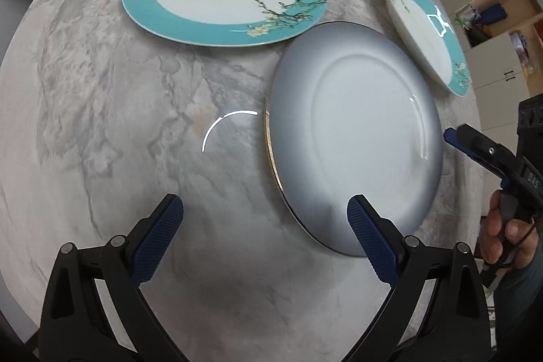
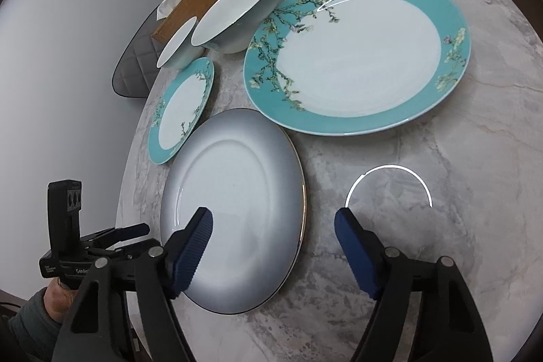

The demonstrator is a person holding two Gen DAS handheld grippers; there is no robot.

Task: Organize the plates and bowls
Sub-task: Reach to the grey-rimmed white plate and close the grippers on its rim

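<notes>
1. Plates and bowls lie spread over the round grey-veined marble table [image 2: 458, 158], none stacked yet. We judge the step in hand to be picking up the grey glazed plate with the thin gold rim [image 2: 234, 212], which sits nearest to us, by the table's edge.
2. Our left gripper [image 1: 264, 236] hangs with its jaws spread wide and holds nothing; its right pad is over the grey plate's near rim.
3. Our right gripper [image 2: 273, 250] is likewise wide apart and empty, with the plate's gold edge between its pads.
4. To do this well, we should take the rim with one gripper only, one pad above and one slid under the lip, and close firmly: glazed ware will likely slip.
5. A sensible destination is the large turquoise-rimmed plate with blossom branches [image 2: 359, 56], just beyond the grey one; the small turquoise blossom plate [image 2: 181, 111] can follow on top.
6. The large white bowl [image 2: 237, 12] and small white bowl [image 2: 178, 43] stand behind, touching; keep the lift low and clear of them.
</notes>
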